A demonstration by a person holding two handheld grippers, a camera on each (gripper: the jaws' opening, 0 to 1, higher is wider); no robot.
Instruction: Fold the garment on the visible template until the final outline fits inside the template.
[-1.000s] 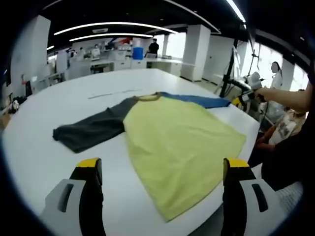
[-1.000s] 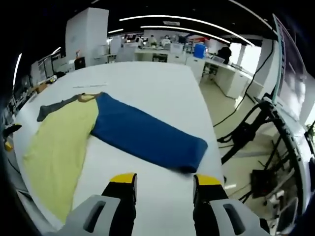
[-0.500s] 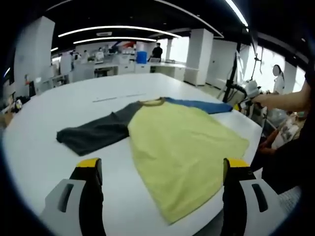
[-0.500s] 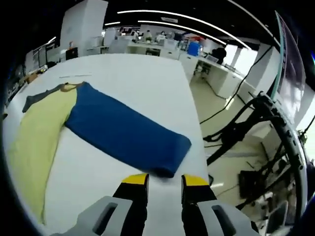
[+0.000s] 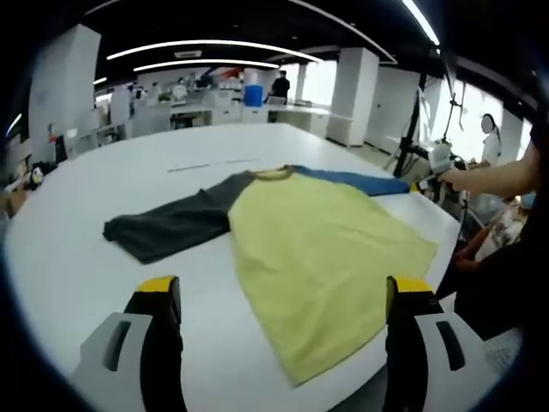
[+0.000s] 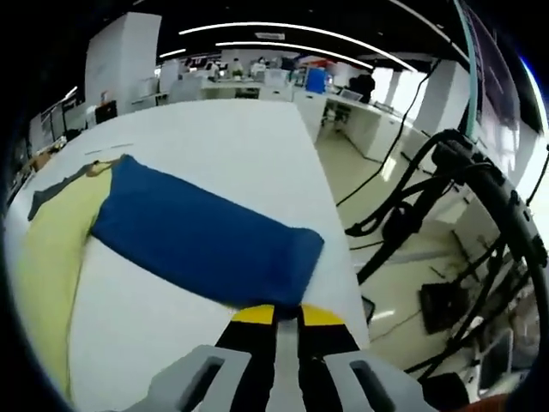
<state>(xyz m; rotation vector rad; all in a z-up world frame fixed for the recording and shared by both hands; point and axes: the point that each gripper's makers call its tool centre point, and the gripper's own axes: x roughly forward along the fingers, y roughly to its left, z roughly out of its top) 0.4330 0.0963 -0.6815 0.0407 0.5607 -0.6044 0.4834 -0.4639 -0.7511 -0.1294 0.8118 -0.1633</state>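
Since the earlier frame the right gripper (image 6: 276, 313) has advanced to the cuff of the blue sleeve (image 6: 202, 245) and its jaws have drawn almost together; they appear pinched on the cuff edge, though the contact itself is hard to make out. The shirt (image 5: 330, 257) lies flat near the table's (image 5: 77, 223) right edge, grey sleeve (image 5: 167, 227) spread leftward, while the left gripper (image 5: 274, 296) hovers wide open, holding nothing. The first fold, the sleeve fold, is in hand: the next move likely calls for carrying the cuff across onto the yellow body.
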